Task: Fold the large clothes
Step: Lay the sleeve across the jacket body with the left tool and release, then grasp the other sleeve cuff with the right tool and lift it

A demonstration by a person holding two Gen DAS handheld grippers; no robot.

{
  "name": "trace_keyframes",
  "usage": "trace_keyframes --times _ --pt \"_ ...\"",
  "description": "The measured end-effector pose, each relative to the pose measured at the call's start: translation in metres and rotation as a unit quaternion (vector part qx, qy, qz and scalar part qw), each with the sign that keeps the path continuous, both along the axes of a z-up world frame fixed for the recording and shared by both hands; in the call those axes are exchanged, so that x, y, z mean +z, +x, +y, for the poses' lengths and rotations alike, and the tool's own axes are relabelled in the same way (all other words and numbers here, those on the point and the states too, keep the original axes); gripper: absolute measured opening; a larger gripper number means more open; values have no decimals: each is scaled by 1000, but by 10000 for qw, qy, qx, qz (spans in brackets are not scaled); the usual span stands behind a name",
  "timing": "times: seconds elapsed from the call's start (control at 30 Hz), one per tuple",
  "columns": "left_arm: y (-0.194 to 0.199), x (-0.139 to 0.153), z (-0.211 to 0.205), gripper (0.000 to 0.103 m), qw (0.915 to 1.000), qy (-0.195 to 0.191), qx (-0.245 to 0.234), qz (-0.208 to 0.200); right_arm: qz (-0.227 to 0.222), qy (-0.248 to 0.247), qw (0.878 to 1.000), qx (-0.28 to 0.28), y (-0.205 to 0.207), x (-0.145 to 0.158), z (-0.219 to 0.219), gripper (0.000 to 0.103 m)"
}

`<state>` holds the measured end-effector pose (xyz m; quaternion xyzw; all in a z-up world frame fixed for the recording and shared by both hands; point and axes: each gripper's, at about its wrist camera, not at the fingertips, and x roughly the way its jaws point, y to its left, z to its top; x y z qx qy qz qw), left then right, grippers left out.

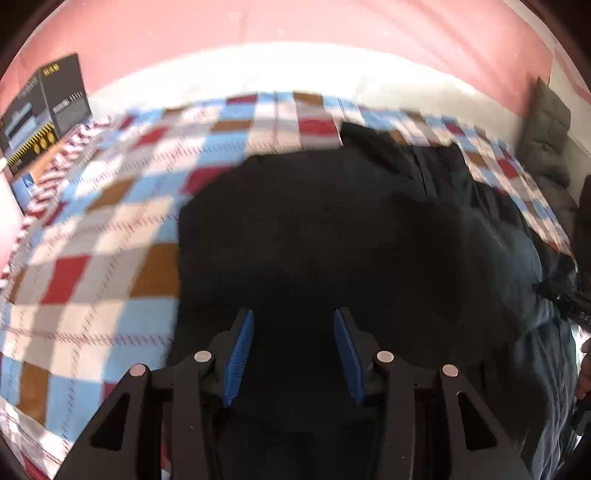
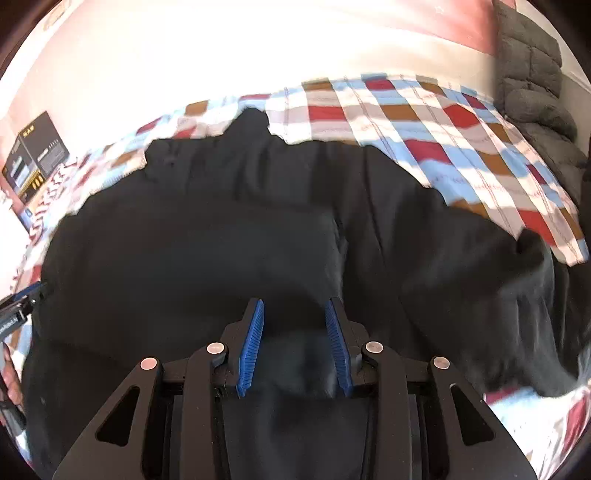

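Note:
A large black garment (image 1: 332, 236) lies spread on a checked bedspread (image 1: 92, 229); it also fills the right wrist view (image 2: 221, 236). My left gripper (image 1: 293, 314) hangs just above the garment's near part, jaws apart, blue pads (image 1: 238, 358) holding nothing. My right gripper (image 2: 294, 304) is also open, over a folded-over layer of the same garment, with cloth lying between and under its pads (image 2: 251, 347). The left gripper's tip shows at the left edge of the right wrist view (image 2: 22, 299), and the right gripper at the right edge of the left wrist view (image 1: 565, 295).
A dark printed box (image 1: 40, 110) stands at the bed's far left, also in the right wrist view (image 2: 33, 158). A grey quilted garment (image 2: 532, 74) lies at the far right. A pink wall (image 1: 295, 26) is behind the bed. The checked bedspread (image 2: 424, 122) surrounds the black garment.

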<state>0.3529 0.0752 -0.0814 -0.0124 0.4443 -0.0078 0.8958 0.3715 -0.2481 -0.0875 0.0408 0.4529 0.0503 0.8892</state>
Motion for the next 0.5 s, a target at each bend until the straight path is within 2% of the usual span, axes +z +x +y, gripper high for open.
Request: trace_keyframes --times 0.07,0.13,0.17,0.27,0.5 --pt "1 -5 -8 44 9996 253 54 142 302 -48 9995 -63 4 -15 -4 35" --pt "-7 10 -17 42 9998 157 -73 54 358 197 9989 -242 -1 -11 -14 35" --pt "-14 20 -22 42 9999 77 -142 -28 302 235 9989 -287 -6 -4 -17 35" --pt "-39 46 -38 42 9991 167 -242 -297 123 309 9991 -278 -29 15 -24 35" --pt "-110 97 -71 42 9970 -95 -447 -631 -262 559 9975 -346 -113 64 -41 37"
